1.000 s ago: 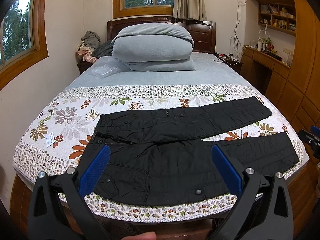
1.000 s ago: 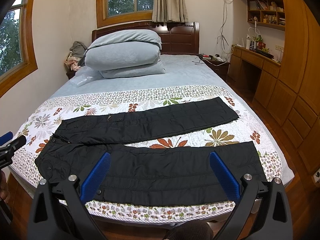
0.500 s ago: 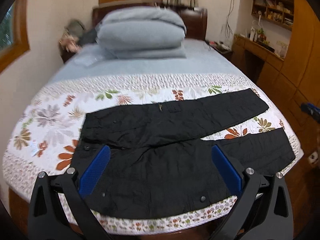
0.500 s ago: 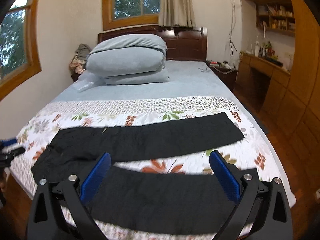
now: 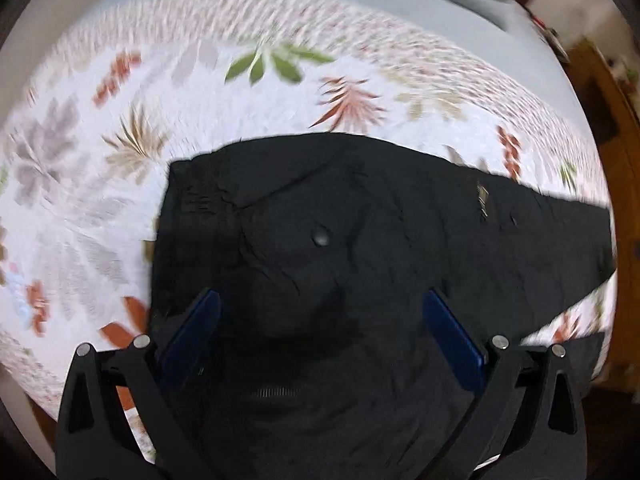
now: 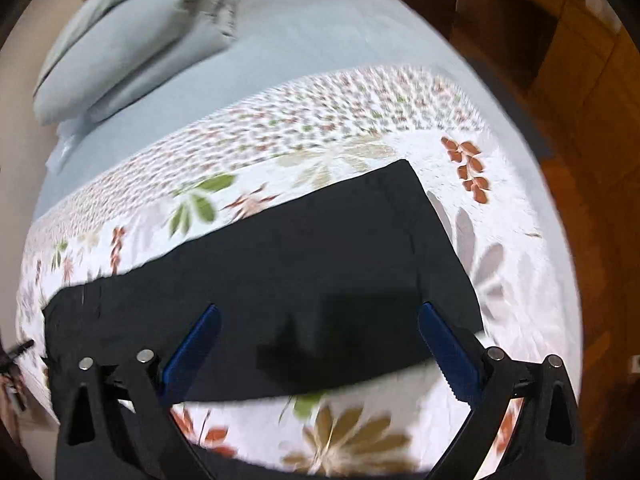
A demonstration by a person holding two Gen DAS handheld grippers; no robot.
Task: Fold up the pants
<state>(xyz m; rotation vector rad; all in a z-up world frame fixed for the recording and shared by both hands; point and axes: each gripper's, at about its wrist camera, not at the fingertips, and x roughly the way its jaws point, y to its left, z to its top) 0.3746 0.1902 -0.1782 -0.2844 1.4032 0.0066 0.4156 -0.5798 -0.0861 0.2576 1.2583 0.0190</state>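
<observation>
Black pants (image 5: 360,240) lie flat on a floral quilt (image 5: 100,208), legs spread apart. In the left wrist view my left gripper (image 5: 320,324) hovers open close above the waist end, blue pads wide apart, nothing between them. A snap button (image 5: 321,237) sits just ahead of it. In the right wrist view my right gripper (image 6: 318,340) hangs open over the far leg (image 6: 300,280) near its hem (image 6: 444,240). Its shadow falls on the cloth. The near leg is mostly hidden below the frame.
Grey folded bedding and pillows (image 6: 128,36) lie at the head of the bed. Wooden floor and cabinets (image 6: 560,60) run along the right side. The quilt (image 6: 360,432) shows between the two legs. Both views are blurred by motion.
Both grippers have dropped forward and down from a standoff at the bed's foot to just above the pants. The left is over the waist, the right over the far leg's hem end.
</observation>
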